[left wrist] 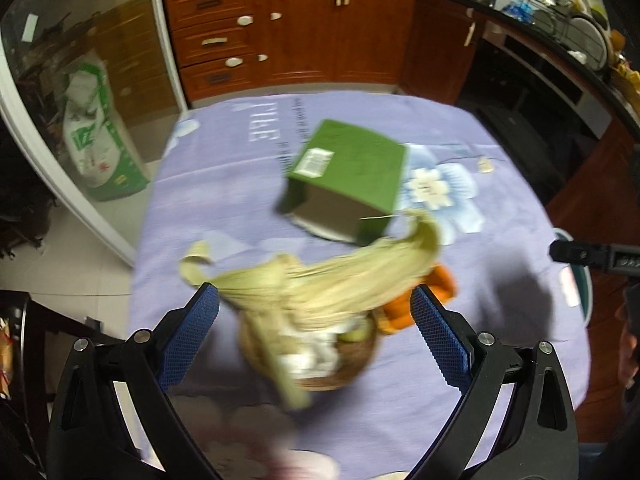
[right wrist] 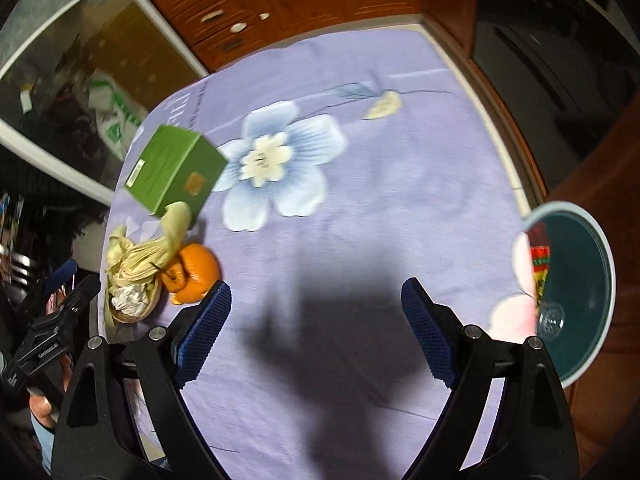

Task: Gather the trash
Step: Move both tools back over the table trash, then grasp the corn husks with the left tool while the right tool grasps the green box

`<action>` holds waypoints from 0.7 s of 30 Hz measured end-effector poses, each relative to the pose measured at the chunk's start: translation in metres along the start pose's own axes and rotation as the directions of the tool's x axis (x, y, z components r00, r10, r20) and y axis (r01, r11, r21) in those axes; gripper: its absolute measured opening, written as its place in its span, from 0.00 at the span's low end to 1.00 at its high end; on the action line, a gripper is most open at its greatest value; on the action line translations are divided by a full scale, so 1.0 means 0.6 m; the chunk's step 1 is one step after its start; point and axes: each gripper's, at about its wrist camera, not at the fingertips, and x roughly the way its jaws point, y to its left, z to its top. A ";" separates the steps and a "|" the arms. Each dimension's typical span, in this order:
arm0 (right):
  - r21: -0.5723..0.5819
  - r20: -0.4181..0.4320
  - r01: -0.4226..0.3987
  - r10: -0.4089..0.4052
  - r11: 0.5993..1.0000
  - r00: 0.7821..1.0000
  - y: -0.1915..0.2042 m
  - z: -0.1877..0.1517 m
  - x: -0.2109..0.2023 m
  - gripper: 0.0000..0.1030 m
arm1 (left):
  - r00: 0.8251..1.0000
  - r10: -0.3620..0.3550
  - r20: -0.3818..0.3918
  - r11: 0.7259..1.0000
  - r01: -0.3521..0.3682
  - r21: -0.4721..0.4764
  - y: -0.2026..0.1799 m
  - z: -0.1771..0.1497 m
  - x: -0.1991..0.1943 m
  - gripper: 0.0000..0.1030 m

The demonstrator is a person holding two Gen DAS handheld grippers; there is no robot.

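Note:
Pale corn husks (left wrist: 320, 280) lie over a brown coconut-shell bowl (left wrist: 340, 372) holding crumpled white tissue (left wrist: 316, 354), with orange peel (left wrist: 432, 296) beside it. My left gripper (left wrist: 316, 340) is open, its jaws on either side of this pile, just above it. In the right wrist view the husks (right wrist: 148, 256), orange peel (right wrist: 196, 272) and tissue (right wrist: 130, 300) sit at the table's left edge. My right gripper (right wrist: 316, 332) is open and empty over bare cloth. A teal bin (right wrist: 580, 288) stands at the right edge with a colourful wrapper (right wrist: 540, 268) inside.
An open green cardboard box (left wrist: 352, 172) lies on the purple flowered tablecloth (left wrist: 240, 184) behind the pile; it also shows in the right wrist view (right wrist: 172, 168). Wooden kitchen cabinets (left wrist: 304, 32) stand beyond the table. A glass door (left wrist: 80, 100) is to the left.

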 end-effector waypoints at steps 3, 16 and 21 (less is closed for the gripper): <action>-0.020 -0.011 0.004 -0.004 1.000 1.000 0.026 0.005 0.012 0.81 | 1.000 0.025 -0.013 1.000 -0.025 0.015 0.028 -0.004 0.020 0.93; -0.033 -0.073 0.013 -0.016 0.999 0.997 0.076 0.034 0.074 0.81 | 0.996 -0.009 -0.094 0.988 0.023 0.152 0.026 0.003 0.104 0.57; -0.064 -0.089 0.006 -0.012 0.998 0.996 0.106 0.048 0.094 0.81 | 0.996 -0.018 -0.089 0.987 0.032 0.159 0.026 0.000 0.111 0.27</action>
